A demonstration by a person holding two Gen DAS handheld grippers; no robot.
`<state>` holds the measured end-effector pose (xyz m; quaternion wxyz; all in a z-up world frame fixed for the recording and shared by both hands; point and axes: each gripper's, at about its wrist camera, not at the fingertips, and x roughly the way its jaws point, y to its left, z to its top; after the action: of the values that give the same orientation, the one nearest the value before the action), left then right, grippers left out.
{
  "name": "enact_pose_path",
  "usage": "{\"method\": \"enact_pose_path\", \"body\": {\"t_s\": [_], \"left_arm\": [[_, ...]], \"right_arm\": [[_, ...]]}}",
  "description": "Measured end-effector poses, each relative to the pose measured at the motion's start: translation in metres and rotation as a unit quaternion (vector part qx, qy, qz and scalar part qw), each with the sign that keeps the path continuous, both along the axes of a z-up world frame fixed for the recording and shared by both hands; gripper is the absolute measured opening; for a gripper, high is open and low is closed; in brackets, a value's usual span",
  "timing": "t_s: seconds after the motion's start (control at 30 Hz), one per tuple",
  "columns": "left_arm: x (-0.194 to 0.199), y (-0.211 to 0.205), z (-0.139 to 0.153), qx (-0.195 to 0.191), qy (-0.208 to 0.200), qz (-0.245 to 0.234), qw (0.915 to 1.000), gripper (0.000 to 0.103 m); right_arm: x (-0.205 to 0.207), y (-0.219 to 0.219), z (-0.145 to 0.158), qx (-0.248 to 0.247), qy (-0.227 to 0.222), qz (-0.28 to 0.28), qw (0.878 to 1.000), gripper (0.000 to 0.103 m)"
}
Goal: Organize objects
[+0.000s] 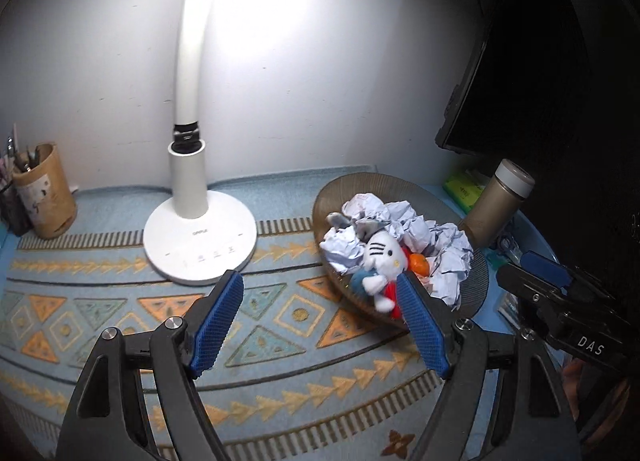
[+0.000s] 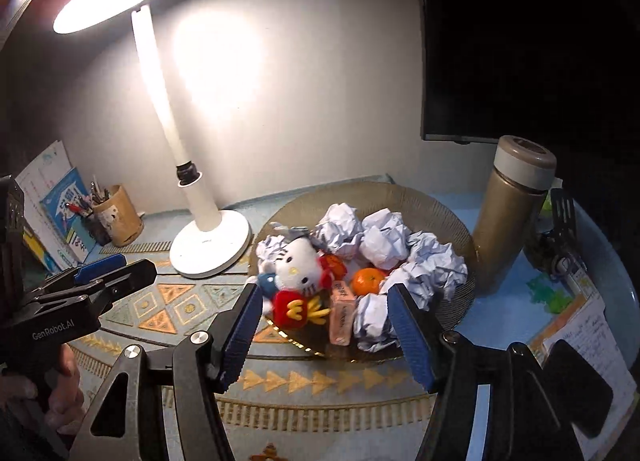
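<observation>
Right wrist view: your 2 tongs (image 2: 324,325) gape empty; the round brown ribbed plate (image 2: 440,205) already holds crumpled white paper balls (image 2: 384,241) and a white plush cat (image 2: 296,265), little left.

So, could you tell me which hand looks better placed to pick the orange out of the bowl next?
Probably the right. Its open tool frames the orange almost straight ahead in the bowl. The left tool faces the patterned cloth, with the plush cat between it and the orange.
</observation>
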<state>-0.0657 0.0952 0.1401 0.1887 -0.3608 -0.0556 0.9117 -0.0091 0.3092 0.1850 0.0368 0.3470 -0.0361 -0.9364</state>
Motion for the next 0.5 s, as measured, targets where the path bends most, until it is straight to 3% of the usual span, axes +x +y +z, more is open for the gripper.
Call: {"method": "enact_pose_path", "body": {"t_s": [0.2,0.5], "left_arm": [[0.051,-0.074,-0.019,-0.046,0.009,0.081,0.9956,0.077],[0.066,-0.123,-0.109,-0.061,-0.052,0.149,0.9855,0.077]], "right_arm": [[0.019,-0.063,-0.035,0.009,-0.025,0.044,0.999,0.063],[0.0,-0.107,-0.13,0.033,-0.101,0.056,0.993,0.063]]}}
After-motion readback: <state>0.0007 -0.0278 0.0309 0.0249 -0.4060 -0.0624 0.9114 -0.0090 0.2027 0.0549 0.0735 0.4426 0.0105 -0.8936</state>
